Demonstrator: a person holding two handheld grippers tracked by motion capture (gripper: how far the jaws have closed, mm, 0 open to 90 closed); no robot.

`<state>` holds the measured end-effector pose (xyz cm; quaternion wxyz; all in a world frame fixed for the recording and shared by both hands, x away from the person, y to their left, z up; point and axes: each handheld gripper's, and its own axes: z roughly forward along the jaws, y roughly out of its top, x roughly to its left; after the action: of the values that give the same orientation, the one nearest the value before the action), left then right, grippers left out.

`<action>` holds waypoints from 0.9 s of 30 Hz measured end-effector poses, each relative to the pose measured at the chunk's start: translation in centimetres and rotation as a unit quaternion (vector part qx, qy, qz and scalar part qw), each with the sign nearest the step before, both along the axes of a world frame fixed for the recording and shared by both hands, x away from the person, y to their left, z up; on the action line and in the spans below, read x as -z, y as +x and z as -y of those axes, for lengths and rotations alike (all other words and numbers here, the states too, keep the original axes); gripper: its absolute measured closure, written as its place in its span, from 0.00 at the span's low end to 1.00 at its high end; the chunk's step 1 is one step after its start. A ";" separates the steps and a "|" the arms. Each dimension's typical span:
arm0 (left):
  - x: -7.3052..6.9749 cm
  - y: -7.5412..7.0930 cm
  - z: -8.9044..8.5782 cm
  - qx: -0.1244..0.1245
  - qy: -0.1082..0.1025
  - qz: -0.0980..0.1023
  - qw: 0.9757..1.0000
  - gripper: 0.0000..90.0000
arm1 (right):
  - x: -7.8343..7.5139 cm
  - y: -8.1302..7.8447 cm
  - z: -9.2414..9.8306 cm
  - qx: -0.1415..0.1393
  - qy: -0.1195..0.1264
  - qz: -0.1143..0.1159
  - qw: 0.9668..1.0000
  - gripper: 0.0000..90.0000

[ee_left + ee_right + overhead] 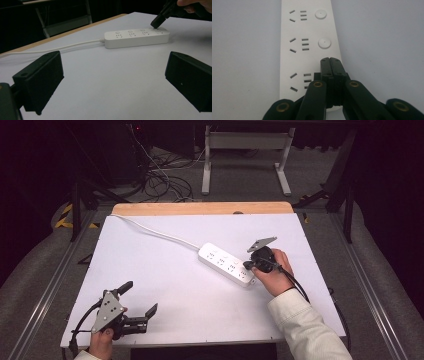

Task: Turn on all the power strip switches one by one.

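One white power strip (227, 263) lies right of centre on the white table (165, 285), its single cable (155, 233) trailing far-left. It has four socket groups and four round buttons. The right gripper (246, 265), jaws pressed together and empty, tips onto its near-right end. The left gripper (140, 297) rests near-left, jaws wide apart, holding nothing

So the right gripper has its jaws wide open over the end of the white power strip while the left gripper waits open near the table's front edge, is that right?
Not quite. The right gripper has its jaws shut tight together, not wide open; the right gripper view shows them pressed side by side, tips over the end of the white power strip. The rest holds: the left gripper waits open near the table's front edge.
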<state>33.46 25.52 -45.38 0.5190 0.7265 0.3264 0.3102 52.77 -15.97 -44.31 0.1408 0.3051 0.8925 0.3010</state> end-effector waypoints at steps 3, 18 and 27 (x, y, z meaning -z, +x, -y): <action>0.0 0.0 0.0 -0.001 -0.002 -0.001 1.000 0.02 | 0.0 0.0 0.0 0.001 0.000 0.001 1.000 1.00; 0.0 0.0 0.1 0.000 -0.001 -0.001 1.000 0.02 | 0.3 -0.1 0.0 0.011 0.003 -0.003 1.000 1.00; 0.0 -0.1 0.0 0.000 -0.001 -0.002 1.000 0.02 | 0.4 -0.1 -0.1 0.018 0.005 -0.005 1.000 1.00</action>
<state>33.40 25.50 -45.40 0.5190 0.7268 0.3279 0.3080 52.65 -15.92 -44.69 0.1402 0.3235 0.8861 0.3009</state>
